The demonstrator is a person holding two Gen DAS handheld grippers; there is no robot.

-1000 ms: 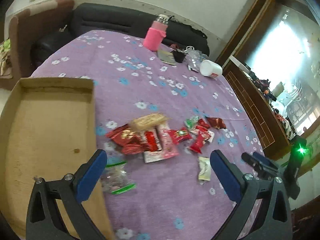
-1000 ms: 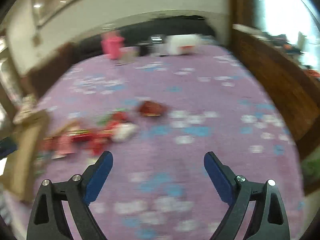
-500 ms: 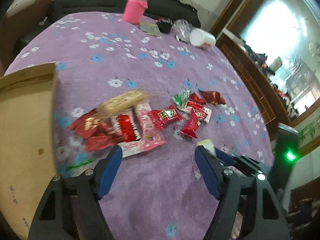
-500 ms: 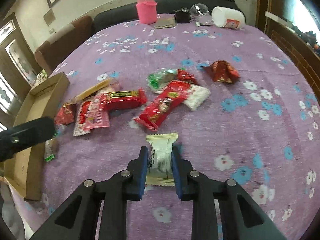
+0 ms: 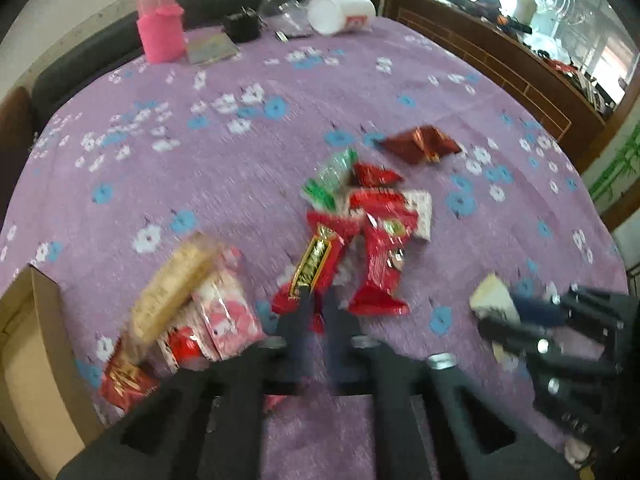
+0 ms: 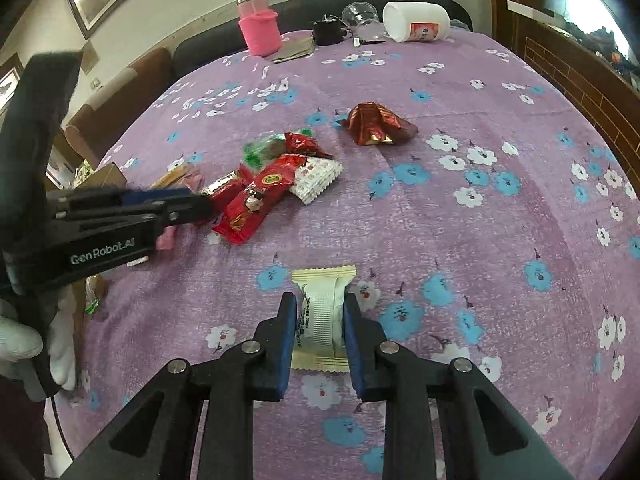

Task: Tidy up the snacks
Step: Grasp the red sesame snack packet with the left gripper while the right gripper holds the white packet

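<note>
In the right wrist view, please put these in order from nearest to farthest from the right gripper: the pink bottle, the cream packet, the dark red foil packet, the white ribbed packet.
1. cream packet: between the fingers of the right gripper.
2. white ribbed packet: mid table, at the snack pile's right edge.
3. dark red foil packet: alone, farther up, slightly right.
4. pink bottle: far edge, left.

We see the snack heap (image 6: 276, 184) lying mid-table on the tablecloth (image 6: 460, 220); one crumpled packet (image 6: 376, 124) sits apart, behind and right of it; a lone wafer pack (image 6: 322, 312) lies nearer us, in front of the heap; the cardboard box (image 5: 24, 360) stands at the table's left edge; a bottle (image 6: 259, 26), a cup (image 6: 360, 14) and a tipped jar (image 6: 416, 22) line the far edge.
</note>
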